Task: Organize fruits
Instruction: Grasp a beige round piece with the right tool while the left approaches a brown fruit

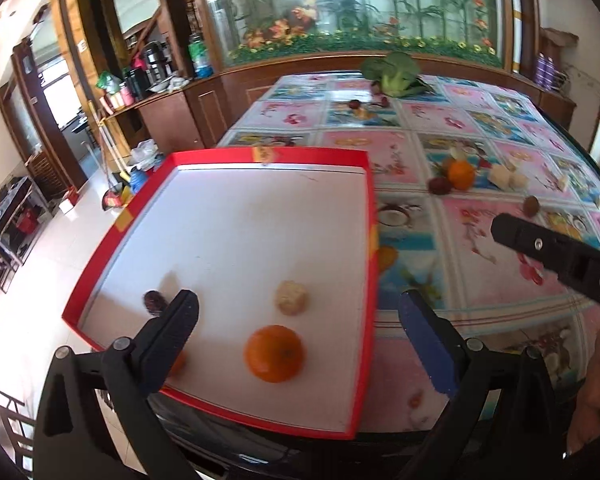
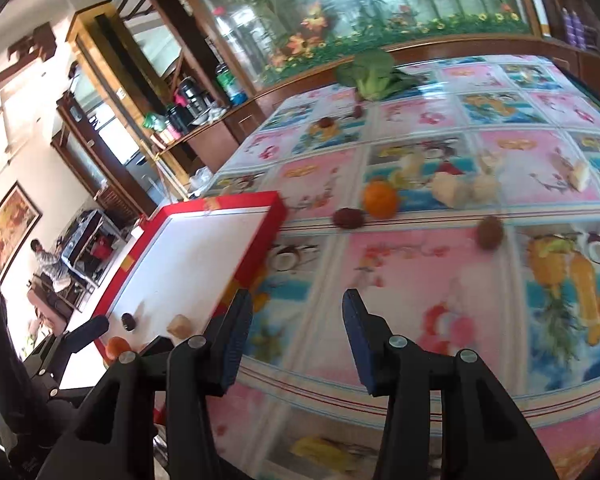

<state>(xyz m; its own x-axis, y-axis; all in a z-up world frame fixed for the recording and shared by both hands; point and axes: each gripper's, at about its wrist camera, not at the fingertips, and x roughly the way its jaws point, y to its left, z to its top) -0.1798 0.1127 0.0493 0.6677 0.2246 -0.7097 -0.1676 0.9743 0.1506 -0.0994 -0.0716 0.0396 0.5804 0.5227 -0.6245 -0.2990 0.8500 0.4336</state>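
Note:
A red-rimmed white tray [image 1: 366, 216] sits at the table's left edge. In it lie an orange [image 1: 274, 353], a pale peeled fruit piece [image 1: 292, 297] and a dark date-like fruit [image 1: 153, 302]. My left gripper [image 1: 298, 320] is open above the tray's near end, empty. On the table lie another orange [image 2: 380, 199], a dark red fruit [image 2: 347, 218], a brown round fruit [image 2: 489, 232] and pale chunks [image 2: 448, 190]. My right gripper [image 2: 298, 340] is open and empty, above the tablecloth right of the tray [image 2: 268, 220].
A broccoli head [image 2: 370, 70] and small dark fruits [image 2: 326, 123] lie at the table's far end. A wooden sideboard with bottles [image 1: 156, 72] stands left of it. The tray overhangs the table's left edge. The right gripper's body [image 1: 548, 252] shows in the left wrist view.

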